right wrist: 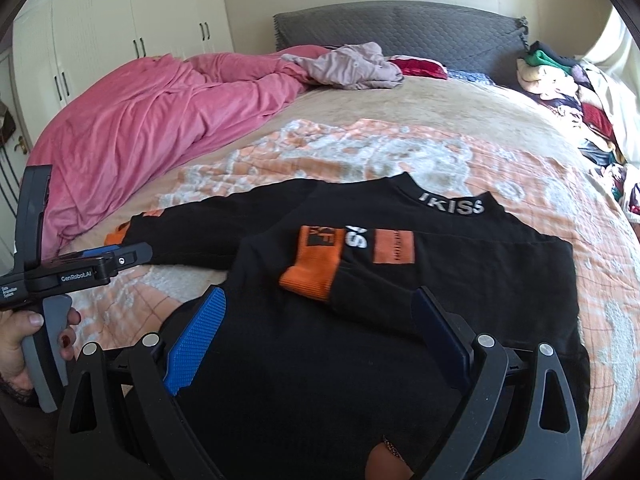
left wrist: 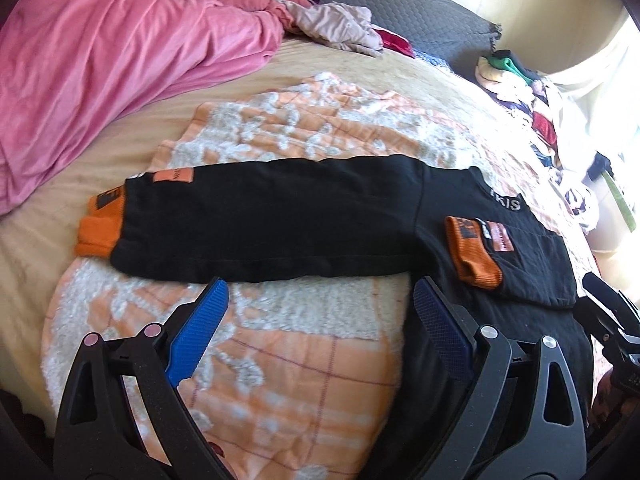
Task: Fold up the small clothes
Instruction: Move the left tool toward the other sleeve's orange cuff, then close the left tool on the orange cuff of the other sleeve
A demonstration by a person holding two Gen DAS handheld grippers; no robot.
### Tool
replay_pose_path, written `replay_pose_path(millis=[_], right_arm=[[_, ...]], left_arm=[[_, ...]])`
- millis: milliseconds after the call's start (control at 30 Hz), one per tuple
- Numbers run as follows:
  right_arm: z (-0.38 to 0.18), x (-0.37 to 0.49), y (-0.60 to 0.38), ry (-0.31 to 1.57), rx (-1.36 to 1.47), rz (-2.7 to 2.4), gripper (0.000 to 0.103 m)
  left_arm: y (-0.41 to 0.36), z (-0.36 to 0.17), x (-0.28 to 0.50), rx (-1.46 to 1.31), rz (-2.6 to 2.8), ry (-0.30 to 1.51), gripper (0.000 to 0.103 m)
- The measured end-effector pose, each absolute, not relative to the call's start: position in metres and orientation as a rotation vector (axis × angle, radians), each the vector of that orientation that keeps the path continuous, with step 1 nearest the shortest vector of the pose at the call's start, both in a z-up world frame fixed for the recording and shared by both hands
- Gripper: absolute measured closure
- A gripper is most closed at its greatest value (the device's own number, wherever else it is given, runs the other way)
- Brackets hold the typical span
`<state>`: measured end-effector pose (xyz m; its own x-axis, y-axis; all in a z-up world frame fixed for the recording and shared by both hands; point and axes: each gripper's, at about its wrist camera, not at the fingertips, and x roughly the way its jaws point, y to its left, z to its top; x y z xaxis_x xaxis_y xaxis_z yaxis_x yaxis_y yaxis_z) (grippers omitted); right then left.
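A black sweatshirt (left wrist: 280, 220) with orange cuffs lies flat on an orange and white blanket (left wrist: 300, 360) on the bed. Its left sleeve stretches out to the left, ending in an orange cuff (left wrist: 100, 228). The other sleeve is folded across the chest, its orange cuff (right wrist: 312, 268) lying on the body (right wrist: 300, 360). My left gripper (left wrist: 320, 292) is open and empty, just in front of the stretched sleeve's lower edge. My right gripper (right wrist: 320, 300) is open and empty above the sweatshirt's body. The left gripper also shows in the right wrist view (right wrist: 116, 258).
A pink duvet (left wrist: 100, 52) is bunched at the left of the bed. A grey headboard cushion (right wrist: 400, 28), a crumpled mauve garment (right wrist: 352, 66) and a red item lie at the back. A pile of mixed clothes (right wrist: 568, 88) sits at the right edge. White wardrobes (right wrist: 120, 20) stand behind.
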<state>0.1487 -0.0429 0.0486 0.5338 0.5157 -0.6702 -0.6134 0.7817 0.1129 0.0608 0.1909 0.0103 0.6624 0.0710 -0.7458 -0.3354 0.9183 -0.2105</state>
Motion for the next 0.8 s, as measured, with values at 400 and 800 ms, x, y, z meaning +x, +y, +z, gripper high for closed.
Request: replay_pose_path(millis=[400, 800], right_arm=[[0.046, 0.129, 0.022, 0.764, -0.23, 0.738, 0.01], [0.037, 0.116, 0.066, 0.788, -0.276, 0.784, 0.01]], left_arm=[[0.245, 0.0, 0.035, -0.423, 0.356, 0.797, 0.016], [0.295, -0.023, 0.022, -0.576, 0.435, 0.792, 0.016]])
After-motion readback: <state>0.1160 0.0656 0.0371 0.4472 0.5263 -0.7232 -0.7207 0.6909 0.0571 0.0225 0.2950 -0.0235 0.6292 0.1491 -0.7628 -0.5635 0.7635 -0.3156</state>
